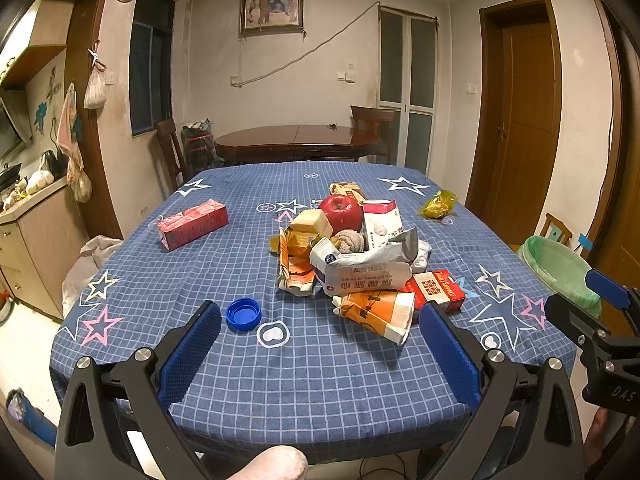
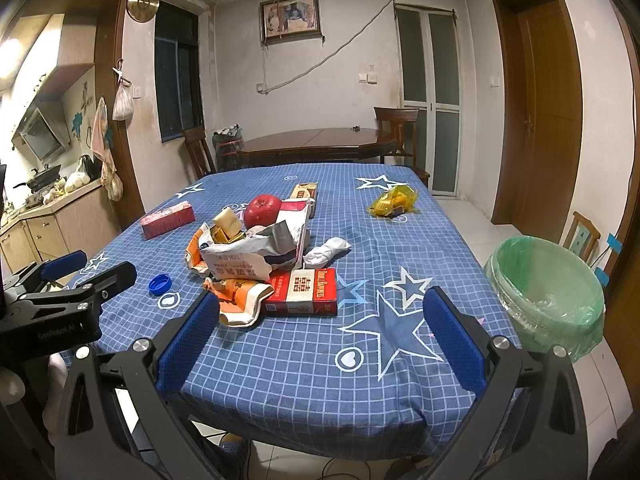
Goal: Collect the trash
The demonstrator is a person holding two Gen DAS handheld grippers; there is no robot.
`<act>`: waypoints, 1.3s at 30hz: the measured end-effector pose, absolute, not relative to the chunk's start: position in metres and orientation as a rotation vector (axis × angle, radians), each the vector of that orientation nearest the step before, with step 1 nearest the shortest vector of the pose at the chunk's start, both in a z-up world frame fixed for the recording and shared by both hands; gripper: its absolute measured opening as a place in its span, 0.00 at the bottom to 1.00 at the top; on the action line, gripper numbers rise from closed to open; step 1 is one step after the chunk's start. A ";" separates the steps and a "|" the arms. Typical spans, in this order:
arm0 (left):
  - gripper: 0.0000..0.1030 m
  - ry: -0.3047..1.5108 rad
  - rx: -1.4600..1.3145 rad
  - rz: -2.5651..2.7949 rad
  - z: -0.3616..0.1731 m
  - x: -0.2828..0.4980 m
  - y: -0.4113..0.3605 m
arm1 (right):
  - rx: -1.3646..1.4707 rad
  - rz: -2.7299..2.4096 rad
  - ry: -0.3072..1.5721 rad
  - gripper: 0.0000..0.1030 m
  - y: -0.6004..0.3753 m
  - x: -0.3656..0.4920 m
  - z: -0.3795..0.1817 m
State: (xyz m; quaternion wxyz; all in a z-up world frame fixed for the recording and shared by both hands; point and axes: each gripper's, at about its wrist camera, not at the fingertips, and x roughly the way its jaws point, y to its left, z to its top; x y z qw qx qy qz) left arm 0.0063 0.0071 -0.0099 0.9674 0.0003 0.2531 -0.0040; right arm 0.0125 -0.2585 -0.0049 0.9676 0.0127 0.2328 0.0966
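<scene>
- The left gripper (image 1: 320,344), black-framed with blue padded fingers, is hovering over the near edge of the bench (image 1: 304,376), which is wearing a blue checked cloth with stars; its jaws are spread wide and holding nothing.
- The right gripper (image 2: 320,336) is hovering just to the right of it, jaws likewise spread and empty.
- A round blue plastic bottle cap (image 1: 243,314) is lying near the left gripper's left finger.
- A heap of trash is sitting mid-bench: an orange-and-white crumpled wrapper (image 1: 378,314), a red cigarette box (image 2: 306,292), a white alcohol-wipes pouch (image 1: 360,272), with a red apple (image 1: 341,213) behind it.
- A red carton (image 1: 192,224) is lying far left, and a yellow crumpled bag (image 2: 394,200) far right.
- A round bin lined with a green bag (image 2: 548,280) is standing just right of the bench.
</scene>
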 end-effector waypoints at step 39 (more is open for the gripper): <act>0.96 0.570 0.015 0.001 -0.019 0.015 0.009 | 0.035 0.210 0.499 0.95 -0.257 0.016 -0.010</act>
